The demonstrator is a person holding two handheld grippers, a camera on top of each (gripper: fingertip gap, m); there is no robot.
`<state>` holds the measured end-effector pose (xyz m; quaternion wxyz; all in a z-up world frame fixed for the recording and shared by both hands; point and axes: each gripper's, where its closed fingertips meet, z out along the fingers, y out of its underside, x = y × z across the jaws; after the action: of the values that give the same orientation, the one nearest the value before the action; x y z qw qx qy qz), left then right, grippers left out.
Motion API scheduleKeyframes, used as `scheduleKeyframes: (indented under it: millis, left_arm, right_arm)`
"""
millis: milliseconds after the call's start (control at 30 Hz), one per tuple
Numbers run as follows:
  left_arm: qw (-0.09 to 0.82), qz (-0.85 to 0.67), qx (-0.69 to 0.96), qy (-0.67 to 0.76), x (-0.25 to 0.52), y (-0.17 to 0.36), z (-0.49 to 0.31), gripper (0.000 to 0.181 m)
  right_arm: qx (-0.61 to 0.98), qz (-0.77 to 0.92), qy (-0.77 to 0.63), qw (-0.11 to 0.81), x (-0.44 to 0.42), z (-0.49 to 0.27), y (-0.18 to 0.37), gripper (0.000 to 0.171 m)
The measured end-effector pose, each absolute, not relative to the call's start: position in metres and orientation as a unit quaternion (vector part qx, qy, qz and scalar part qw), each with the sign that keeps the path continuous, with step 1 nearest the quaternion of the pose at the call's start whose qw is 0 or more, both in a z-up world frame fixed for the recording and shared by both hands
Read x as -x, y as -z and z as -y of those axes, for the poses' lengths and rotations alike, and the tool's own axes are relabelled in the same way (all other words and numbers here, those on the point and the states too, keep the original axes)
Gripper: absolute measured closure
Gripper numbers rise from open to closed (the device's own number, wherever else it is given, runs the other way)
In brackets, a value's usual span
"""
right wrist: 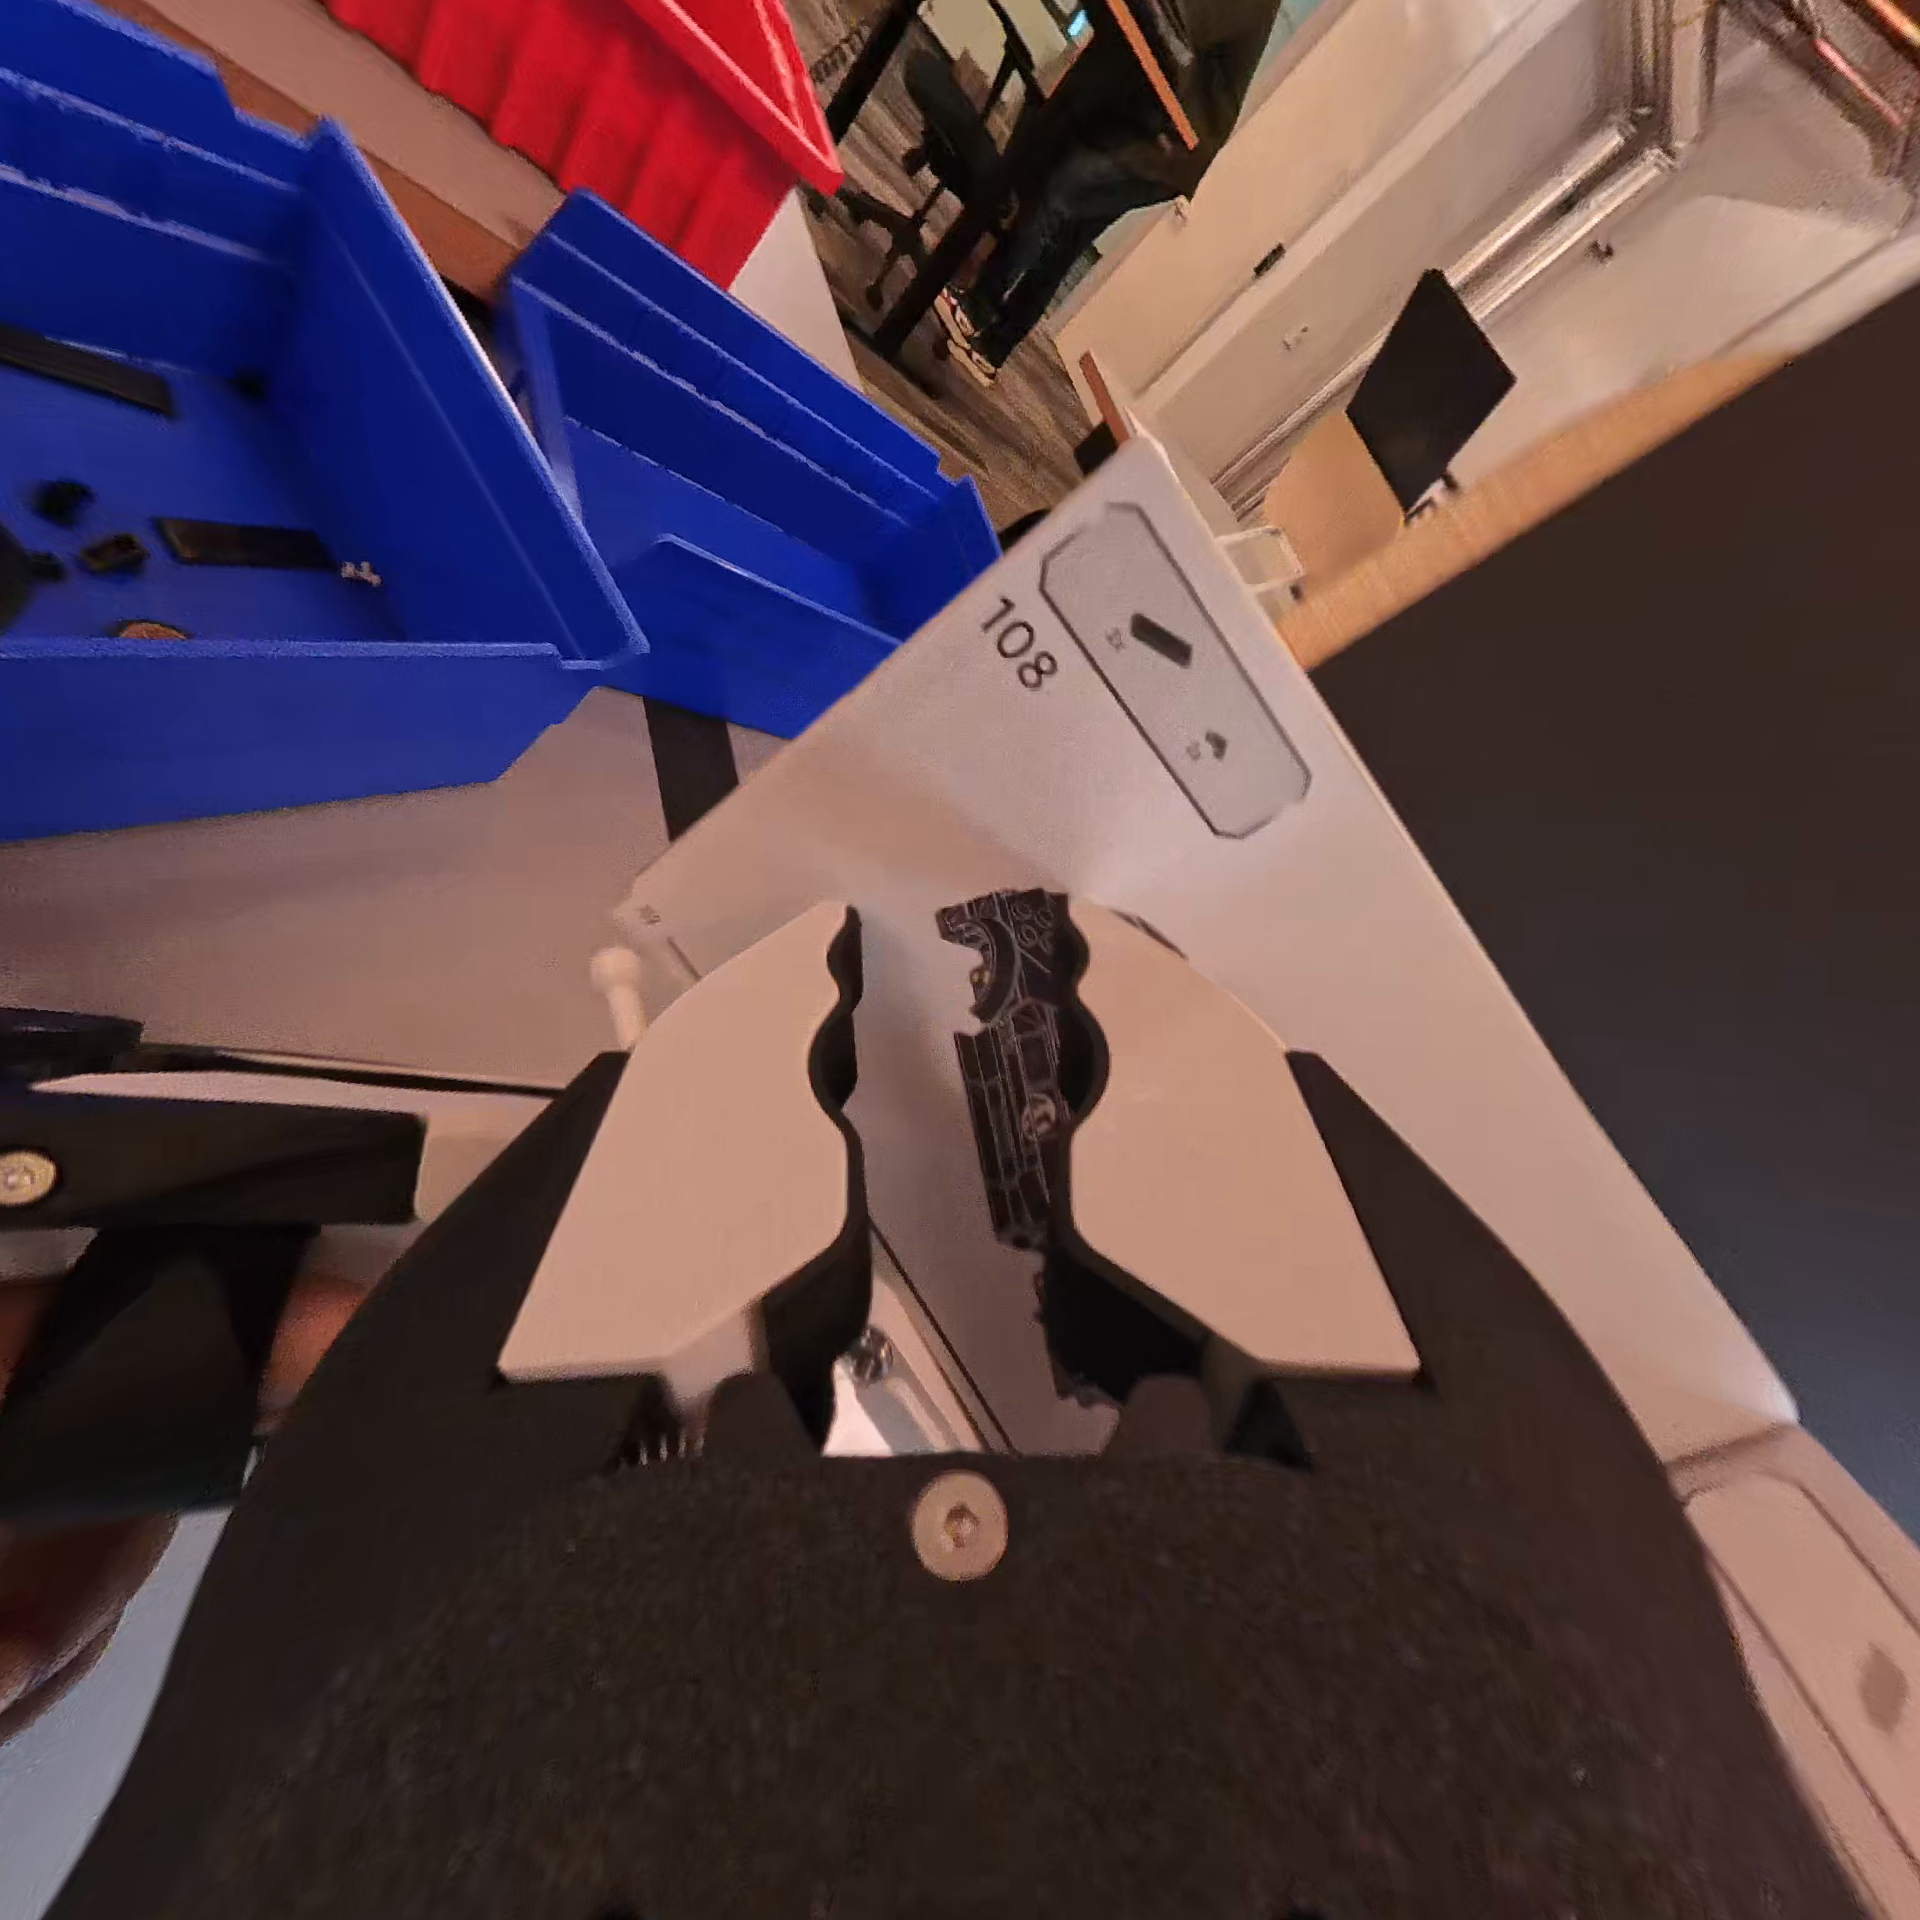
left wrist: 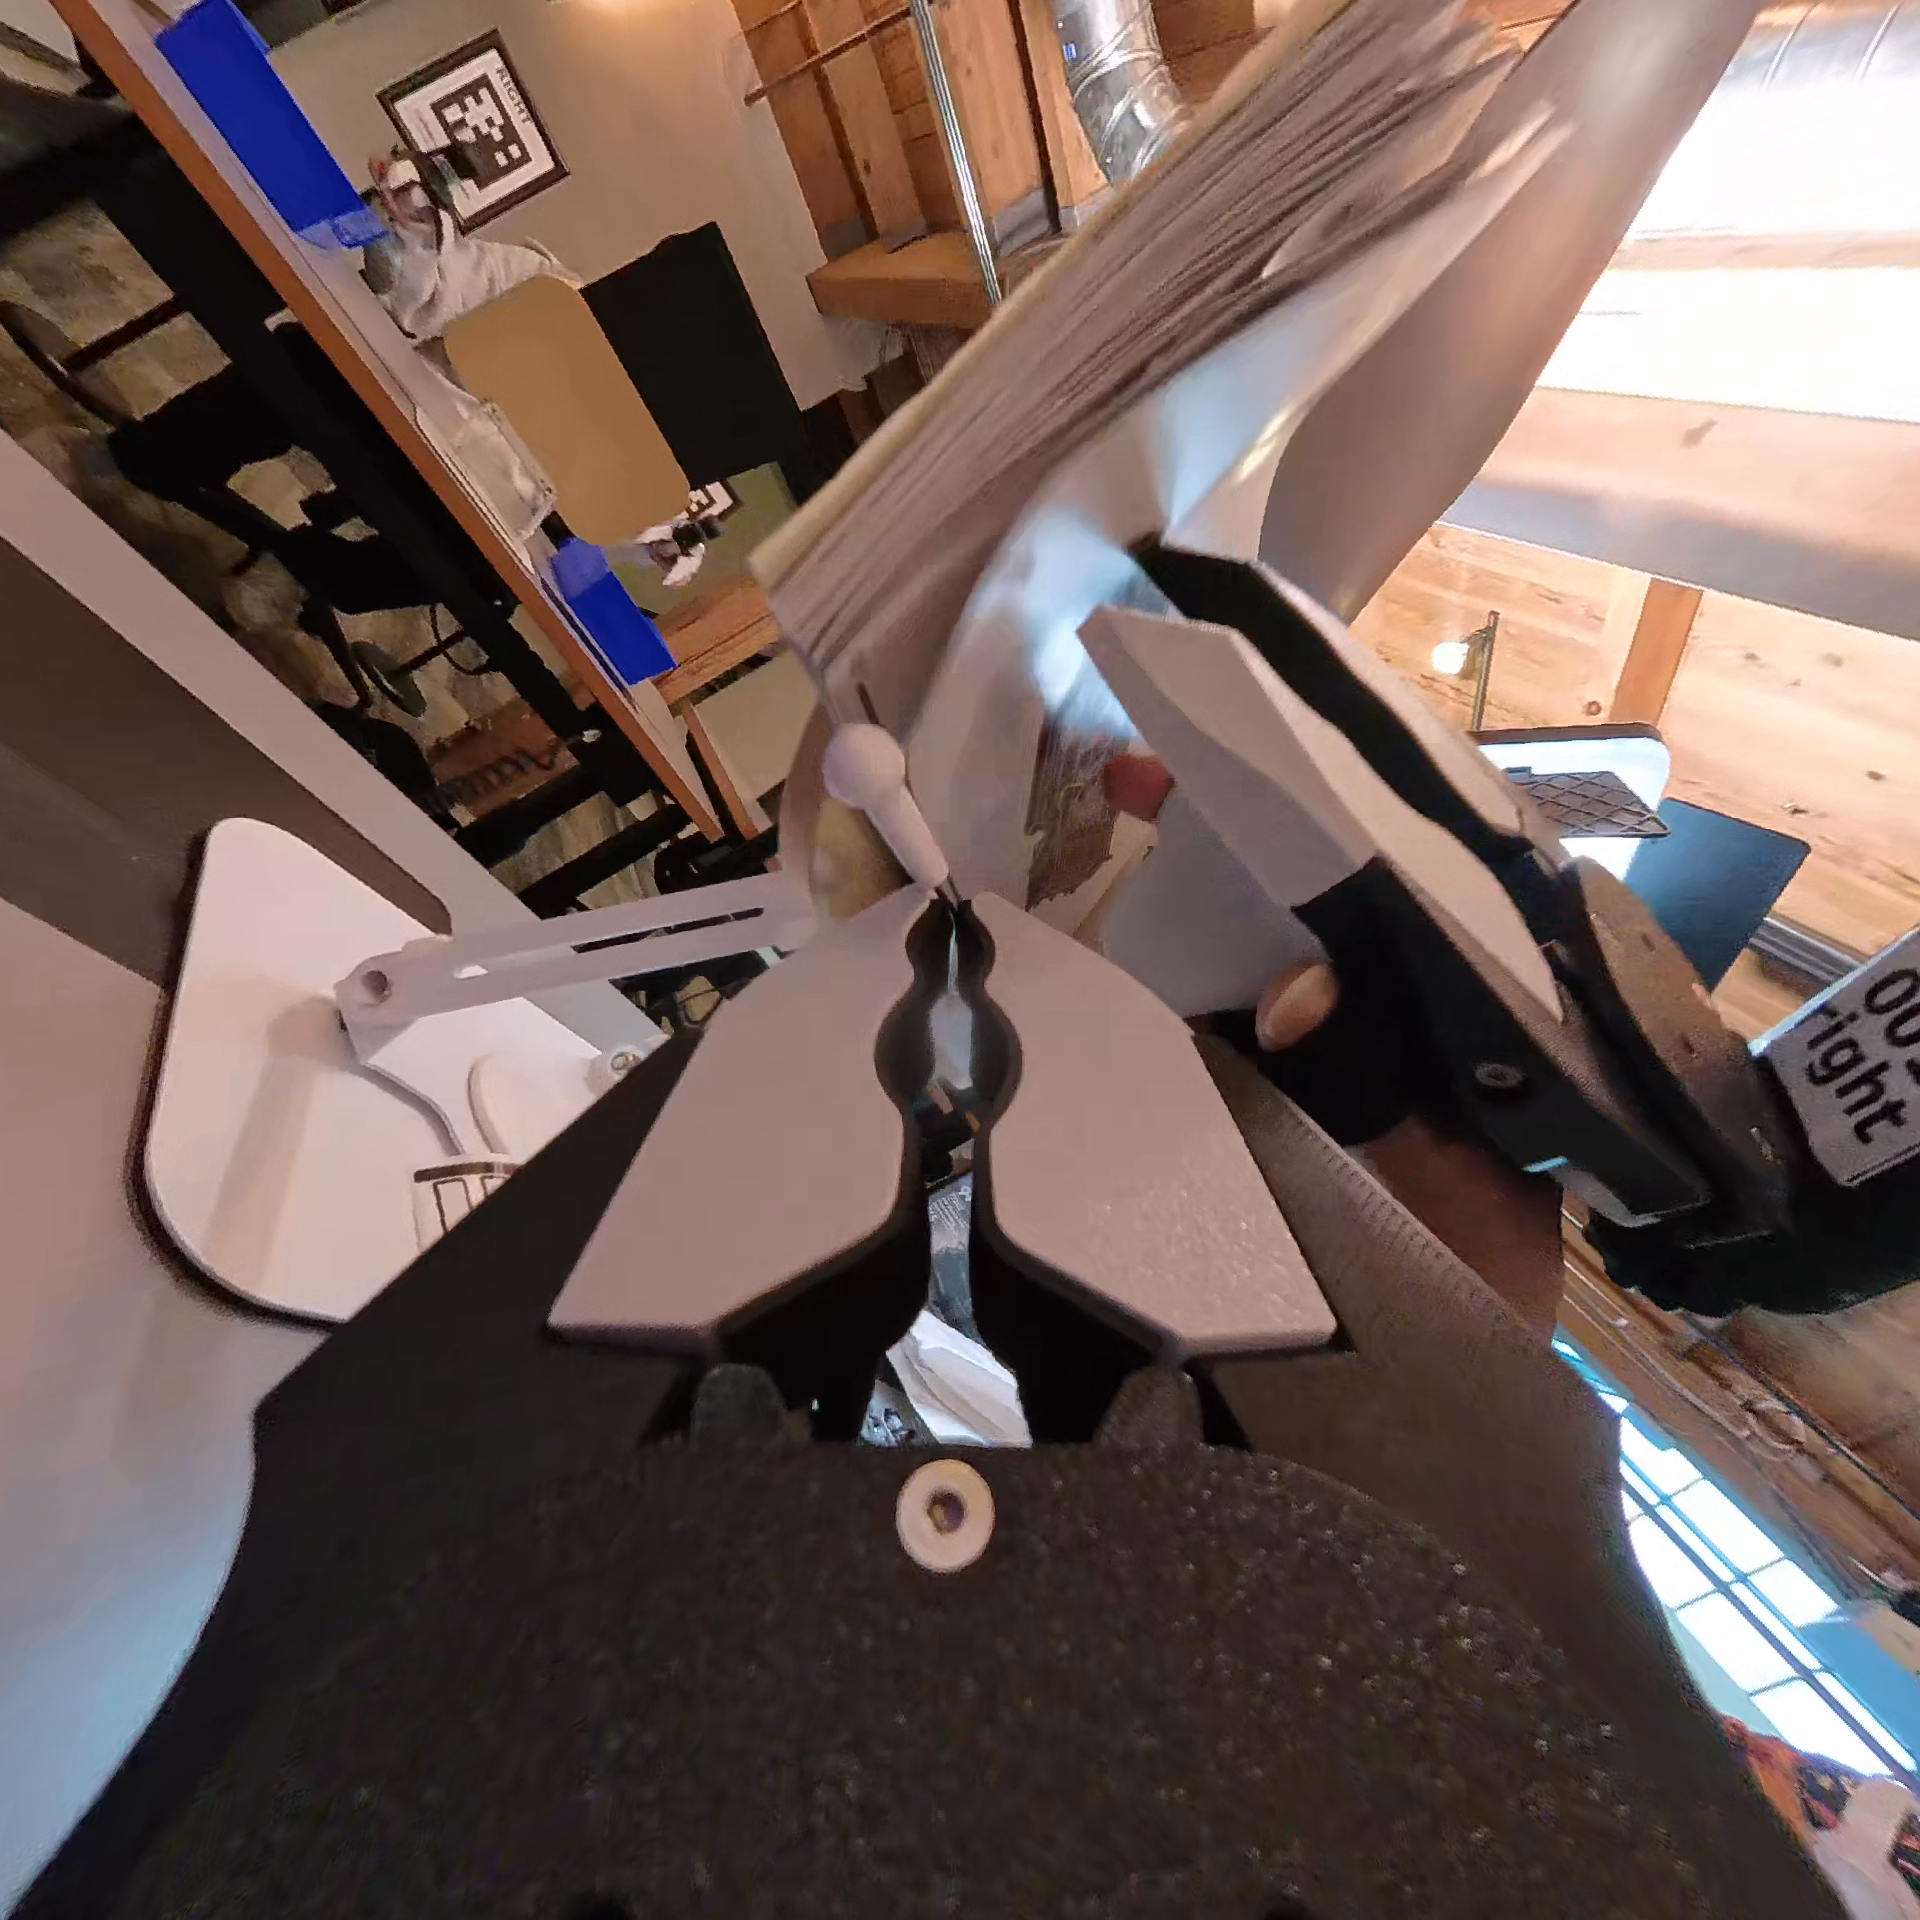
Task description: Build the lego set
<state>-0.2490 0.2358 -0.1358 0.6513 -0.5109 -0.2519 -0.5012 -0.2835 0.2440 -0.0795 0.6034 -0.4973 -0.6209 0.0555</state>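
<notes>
My left gripper (left wrist: 951,914) has its 2 grey fingertips pressed together on the thin stem of a small white ball-headed pin (left wrist: 883,795), right at the lower corner of the thick white lego instruction booklet (left wrist: 1091,343), which is raised and blurred. My right gripper (right wrist: 961,961) stands parted a moderate way over an open white booklet page (right wrist: 1039,748) showing a dark printed model, gripping nothing I can see. 2 blue plastic bins (right wrist: 312,499) sit beyond, left one holding small black lego pieces (right wrist: 239,540); a red bin (right wrist: 623,94) behind.
</notes>
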Motion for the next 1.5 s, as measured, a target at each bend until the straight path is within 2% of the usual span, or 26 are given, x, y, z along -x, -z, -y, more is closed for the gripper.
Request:
scheduleKeyframes:
  millis: [167, 267, 367, 433, 500, 600, 767, 1000, 1167, 1500]
  left_arm:
    - [0.651, 0.234, 0.520, 0.502, 0.248, 0.135, -0.235, 0.179]
    - [0.660, 0.219, 0.536, 0.480, 0.246, 0.133, -0.233, 0.179]
    - [0.694, 0.158, 0.582, 0.393, 0.241, 0.123, -0.232, 0.179]
    - [0.710, 0.080, 0.629, 0.305, 0.236, 0.114, -0.236, 0.179]
    - [0.707, 0.006, 0.665, 0.241, 0.231, 0.106, -0.241, 0.179]
    - [0.681, -0.072, 0.711, 0.160, 0.229, 0.102, -0.251, 0.178]
    - [0.662, -0.110, 0.735, 0.101, 0.229, 0.101, -0.259, 0.176]
    - [0.652, -0.194, 0.732, -0.028, 0.217, 0.096, -0.259, 0.176]
    - [0.606, -0.282, 0.731, -0.137, 0.201, 0.095, -0.264, 0.176]
    - [0.468, -0.470, 0.709, -0.241, 0.170, 0.120, -0.281, 0.178]
  right_arm:
    - [0.446, 0.675, -0.009, 0.588, 0.302, -0.233, 0.091, 0.151]
    - [0.468, 0.665, -0.044, 0.581, 0.304, -0.234, 0.088, 0.159]
    - [0.504, 0.650, -0.116, 0.557, 0.301, -0.234, 0.086, 0.161]
    - [0.523, 0.634, -0.155, 0.549, 0.297, -0.236, 0.081, 0.171]
    - [0.537, 0.613, -0.192, 0.547, 0.290, -0.241, 0.070, 0.169]
    - [0.564, 0.592, -0.252, 0.518, 0.272, -0.243, 0.060, 0.155]
    - [0.555, 0.534, -0.294, 0.566, 0.214, -0.252, 0.046, 0.157]
    - [0.600, 0.509, -0.211, 0.579, 0.164, -0.280, 0.084, 0.159]
    - [0.629, 0.521, -0.186, 0.546, 0.173, -0.284, 0.124, 0.158]
    - [0.637, 0.499, -0.255, 0.529, 0.167, -0.280, 0.129, 0.161]
